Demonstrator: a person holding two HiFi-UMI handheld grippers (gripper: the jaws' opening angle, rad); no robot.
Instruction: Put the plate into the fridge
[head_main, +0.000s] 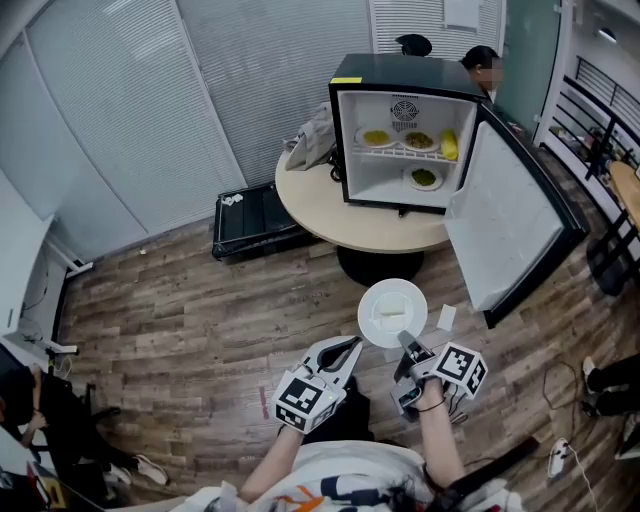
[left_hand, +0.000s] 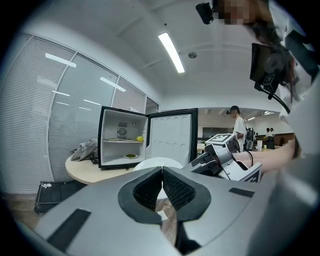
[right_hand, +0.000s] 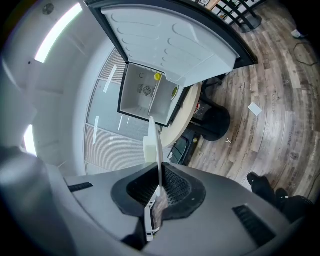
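Observation:
A white plate (head_main: 392, 312) with a pale slab of food on it hangs level above the wooden floor, and my right gripper (head_main: 405, 345) is shut on its near rim. In the right gripper view the plate (right_hand: 156, 150) shows edge-on between the pads. My left gripper (head_main: 352, 348) floats beside it to the left, shut with nothing held; its own view shows the pads (left_hand: 162, 187) meeting and the plate (left_hand: 159, 164) beyond. The small fridge (head_main: 405, 130) stands open on a round table (head_main: 345, 215), with plates of food on its shelf and floor.
The fridge door (head_main: 510, 225) swings out to the right, toward me. A black case (head_main: 255, 220) lies on the floor left of the table. A bag (head_main: 315, 140) rests on the table beside the fridge. A person (head_main: 480, 62) stands behind the fridge.

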